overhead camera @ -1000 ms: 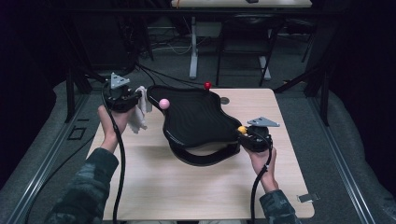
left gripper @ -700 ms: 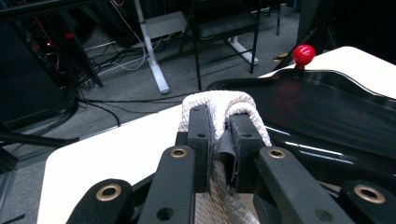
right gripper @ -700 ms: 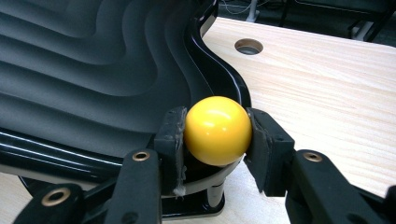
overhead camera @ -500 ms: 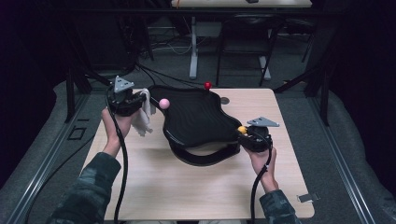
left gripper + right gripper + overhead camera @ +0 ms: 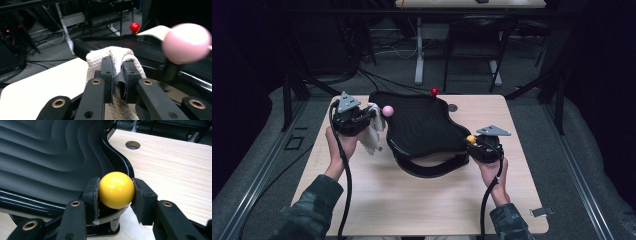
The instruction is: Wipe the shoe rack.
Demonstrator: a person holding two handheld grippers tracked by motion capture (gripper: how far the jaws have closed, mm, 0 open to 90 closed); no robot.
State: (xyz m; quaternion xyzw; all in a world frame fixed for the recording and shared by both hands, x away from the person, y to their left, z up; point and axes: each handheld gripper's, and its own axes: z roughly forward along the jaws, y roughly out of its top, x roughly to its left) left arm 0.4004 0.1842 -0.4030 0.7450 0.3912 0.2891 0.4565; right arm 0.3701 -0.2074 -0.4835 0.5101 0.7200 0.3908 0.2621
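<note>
A glossy black wavy tray [image 5: 422,125] with ridged contours sits on the wooden table [image 5: 412,205]. Three ball knobs stand at its rim: pink [image 5: 387,110] at the left, red [image 5: 434,91] at the back, yellow [image 5: 471,139] at the right. My left gripper [image 5: 371,119] is shut on a white waffle-weave cloth [image 5: 110,56], which hangs down beside the tray's left edge, close to the pink knob [image 5: 186,43]. My right gripper [image 5: 115,191] is shut on the yellow knob [image 5: 116,190], one jaw on each side of it, at the tray's [image 5: 47,152] right rim.
A round hole [image 5: 453,107] is cut in the table behind the tray on the right, also seen as a hole [image 5: 132,144]. Beyond the table's far edge stand desk legs and cables on a dark floor. Bare wood lies in front of the tray.
My left gripper has carried the cloth farther back and right, up toward the pink knob. The right gripper has stayed on the yellow knob.
</note>
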